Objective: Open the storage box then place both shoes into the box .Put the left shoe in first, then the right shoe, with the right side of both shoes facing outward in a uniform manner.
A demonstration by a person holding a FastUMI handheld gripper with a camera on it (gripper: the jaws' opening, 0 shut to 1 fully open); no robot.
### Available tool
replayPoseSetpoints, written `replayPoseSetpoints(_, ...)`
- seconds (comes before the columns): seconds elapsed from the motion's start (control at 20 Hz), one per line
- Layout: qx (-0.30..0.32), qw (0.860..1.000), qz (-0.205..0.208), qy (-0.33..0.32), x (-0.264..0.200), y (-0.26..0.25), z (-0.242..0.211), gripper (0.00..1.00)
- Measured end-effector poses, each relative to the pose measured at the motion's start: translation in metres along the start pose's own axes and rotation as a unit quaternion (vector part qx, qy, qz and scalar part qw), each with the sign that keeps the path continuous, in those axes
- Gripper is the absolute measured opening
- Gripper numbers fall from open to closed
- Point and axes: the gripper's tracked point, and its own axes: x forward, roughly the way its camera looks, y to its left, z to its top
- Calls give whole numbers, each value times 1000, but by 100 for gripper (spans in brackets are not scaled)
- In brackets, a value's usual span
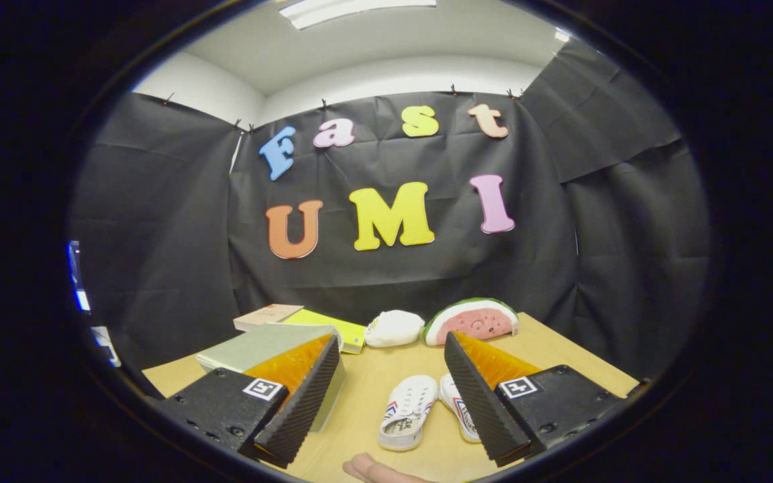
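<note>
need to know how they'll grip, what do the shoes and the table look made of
Shoes: probably white canvas with rubber soles, matte, stitched panels. Table: seemingly light wood or laminate, smooth with a faint sheen. Open gripper hovers above them.

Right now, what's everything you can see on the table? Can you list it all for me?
Shoes: two, white with red and blue stripes, side by side on the table between the fingers.
Storage box: one, grey-green, lid shut, beside the left finger.
Flat pad: one, yellow-green, behind the box.
Flat item: one, tan, beside the yellow-green pad.
Soft bundle: one, white, beyond the shoes.
Watermelon slice toy: one, red and green, beside the bundle.
Table: one, light wood.
Finger of a person: one, at the near table edge.
Hand-held gripper: one, open, holding nothing.
</note>
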Motion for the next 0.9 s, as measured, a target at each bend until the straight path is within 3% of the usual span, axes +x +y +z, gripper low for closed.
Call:
replayPoseSetpoints(0.6, 13, 1000, -4, 26, 16, -14, -16, 100)
replayPoseSetpoints(0.8, 37, 998, 24, 50, 52, -9, -14, 100)
replayPoseSetpoints(0.9, 61, 993, 62, 77, 76, 5, -16, 100)
